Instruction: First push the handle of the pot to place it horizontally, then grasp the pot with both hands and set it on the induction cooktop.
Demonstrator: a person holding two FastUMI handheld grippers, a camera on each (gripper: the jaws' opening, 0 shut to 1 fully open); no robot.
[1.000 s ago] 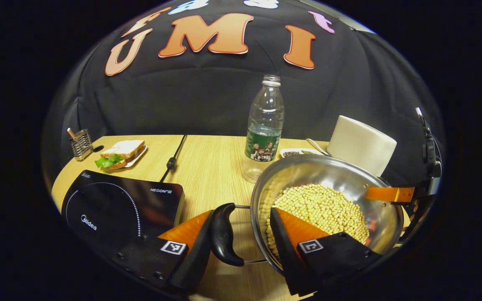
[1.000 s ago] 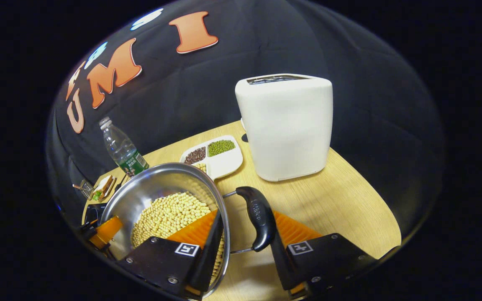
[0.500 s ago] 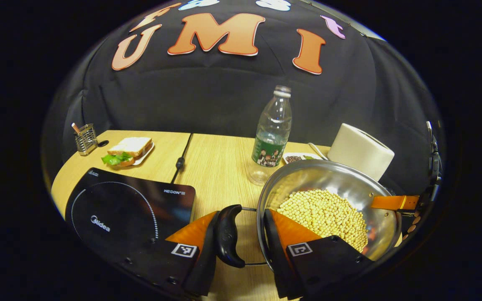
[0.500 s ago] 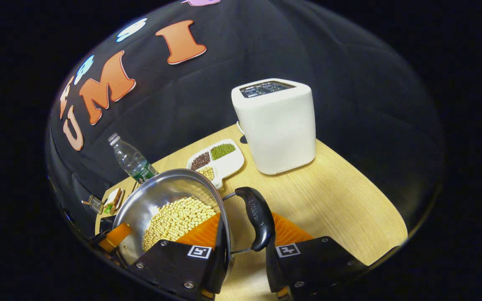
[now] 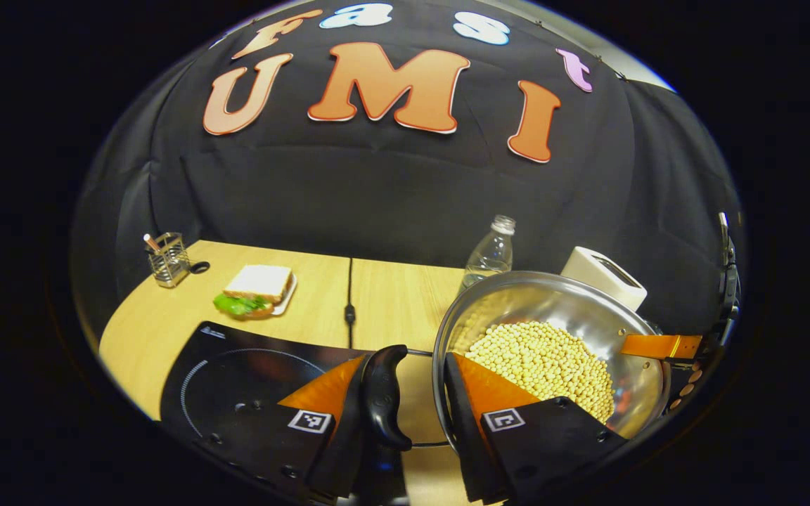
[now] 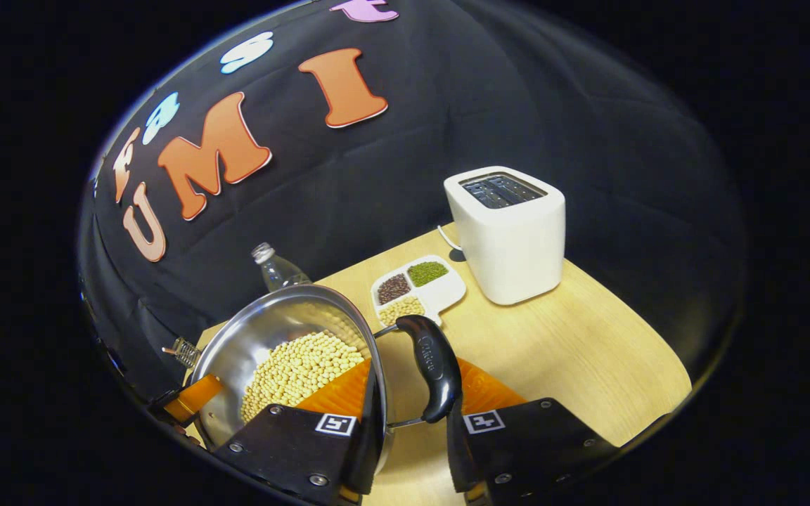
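— From where I stand, the pot (image 5: 553,337) is off the table and riding between the two tools. What would make this carry go well?

— Keep both sides level, I'd say. It is heaped with soybeans (image 5: 542,362), and if one side dips they will likely roll out over the rim. Move both hands at one pace, then lower it flat.

— Start at the left of the left gripper view. What's there?

— The induction cooktop (image 5: 250,379), dark, at lower left. The left gripper (image 5: 405,414) sits at bottom centre, clenched on the pot's left handle (image 5: 382,397): one orange finger outside the black grip, the other inside the rim against the wall. The bowl fills the lower right, just right of the cooktop and overlapping its near corner. Whether it is over the ring yet, I cannot tell.

— And the right gripper view?

— The pot again at lower left, then the right gripper (image 6: 412,422) at bottom centre, closed on the right handle (image 6: 433,365) the same way, one finger either side. The far gripper's orange finger shows at the pot's left edge. Toaster (image 6: 507,235) at upper right, well apart.
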